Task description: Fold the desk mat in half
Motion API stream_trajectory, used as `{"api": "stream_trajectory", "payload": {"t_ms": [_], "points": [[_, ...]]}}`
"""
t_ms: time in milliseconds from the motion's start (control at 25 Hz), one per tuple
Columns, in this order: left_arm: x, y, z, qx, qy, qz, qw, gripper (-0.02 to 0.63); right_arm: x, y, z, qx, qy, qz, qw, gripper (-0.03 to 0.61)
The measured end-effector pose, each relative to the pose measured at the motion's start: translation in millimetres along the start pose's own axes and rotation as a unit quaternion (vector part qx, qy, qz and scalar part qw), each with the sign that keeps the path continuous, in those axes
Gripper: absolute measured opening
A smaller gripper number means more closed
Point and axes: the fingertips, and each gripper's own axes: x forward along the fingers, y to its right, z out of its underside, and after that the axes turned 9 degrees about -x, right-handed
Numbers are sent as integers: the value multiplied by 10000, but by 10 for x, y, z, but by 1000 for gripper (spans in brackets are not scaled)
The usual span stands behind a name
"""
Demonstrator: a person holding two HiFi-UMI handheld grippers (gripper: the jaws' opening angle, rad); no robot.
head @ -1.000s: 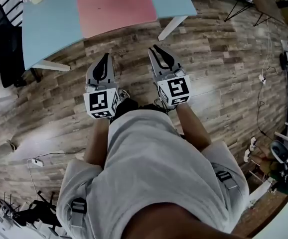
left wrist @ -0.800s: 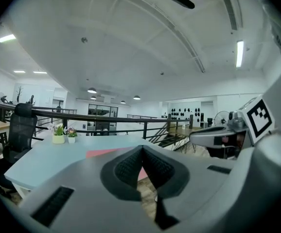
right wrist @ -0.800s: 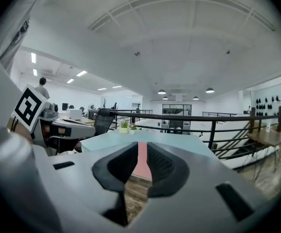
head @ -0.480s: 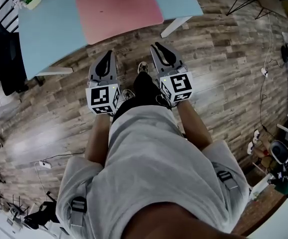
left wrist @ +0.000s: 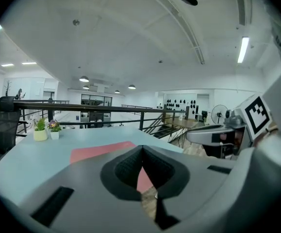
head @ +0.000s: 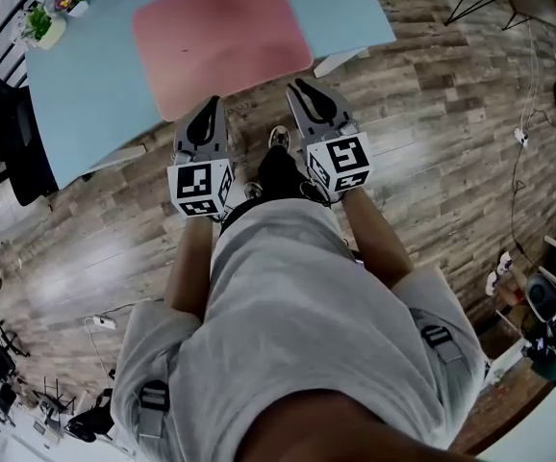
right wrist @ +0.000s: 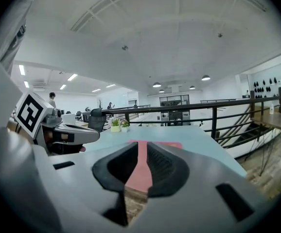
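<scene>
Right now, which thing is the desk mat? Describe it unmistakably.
Look at the pale blue table at the top of the head view. The mat lies flat on it, near its front edge: a pink rounded rectangle, unlike the two potted plants at the left corner.

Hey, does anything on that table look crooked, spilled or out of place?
Nothing stands out. The pink desk mat lies flat on the light blue table, its edges roughly in line with the table's, and the two potted plants stand upright at the far corner.
</scene>
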Motion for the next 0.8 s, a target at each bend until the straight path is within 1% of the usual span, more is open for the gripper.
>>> {"api": "stream_trajectory", "payload": {"t_ms": [200, 360, 520, 680, 800], "points": [[517, 85, 35, 27, -313, 80, 9995, 11, 224, 380, 125, 199, -154, -41, 9997, 63], [869, 145, 195, 24, -655, 97, 9978, 11, 364, 600, 333, 444, -306, -141, 9984, 63], [1203, 192, 446, 130, -1011, 152, 9947, 11, 470, 786, 719, 718, -531, -153, 9959, 63], [1384, 186, 743, 110, -1412, 195, 9897, 11, 529, 861, 1181, 1311, -845, -111, 9877, 63], [1513, 197, 925, 159, -1627, 236, 9863, 11, 540, 930, 1462, 1612, -964, -38, 9822, 63]]}}
